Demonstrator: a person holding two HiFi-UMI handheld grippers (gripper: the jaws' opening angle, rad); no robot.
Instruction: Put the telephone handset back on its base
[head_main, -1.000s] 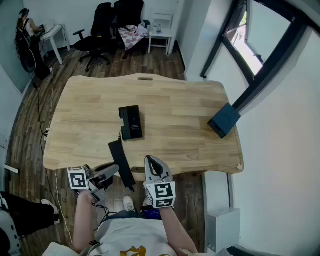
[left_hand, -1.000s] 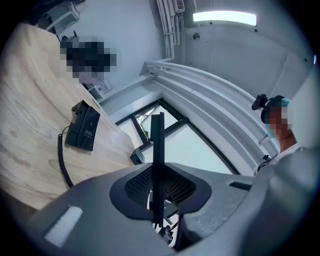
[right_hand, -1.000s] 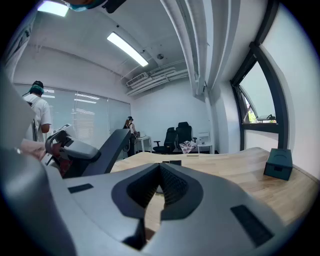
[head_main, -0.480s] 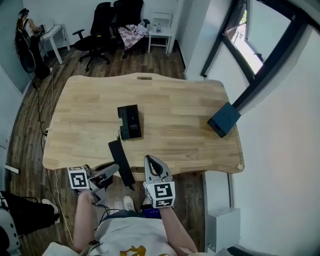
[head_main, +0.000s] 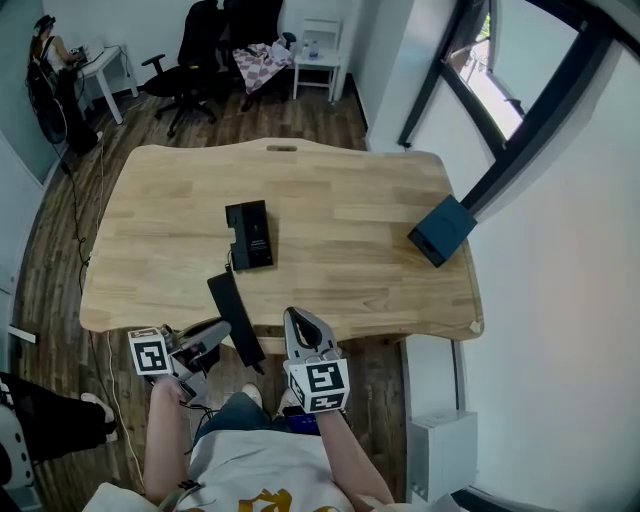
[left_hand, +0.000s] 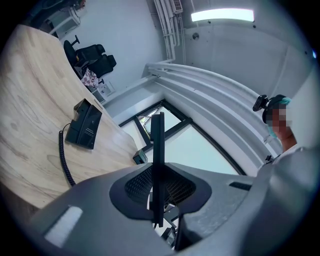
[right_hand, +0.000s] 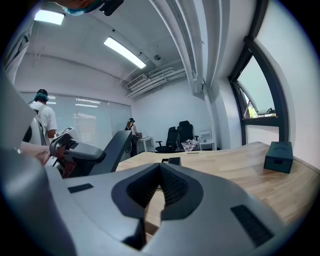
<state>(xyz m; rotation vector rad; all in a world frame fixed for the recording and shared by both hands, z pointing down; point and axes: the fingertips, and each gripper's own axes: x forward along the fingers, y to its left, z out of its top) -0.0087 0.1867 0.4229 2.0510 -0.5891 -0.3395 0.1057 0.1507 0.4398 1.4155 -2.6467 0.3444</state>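
Handset (head_main: 233, 318) sits clamped in your left gripper (head_main: 220, 336) over the table's (head_main: 350, 255) near edge; base (head_main: 249, 235) at 12 o'clock from it, blue box (head_main: 443, 230) at 3. Left gripper view: cord (left_hand: 62, 155) at 9 o'clock. Right gripper view: right gripper (right_hand: 160, 167) closed, empty.

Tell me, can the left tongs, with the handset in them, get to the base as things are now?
Probably yes. The left tongs grip the handset at the table's near edge; only bare wood lies between it and the base, and the right tongs are aside.
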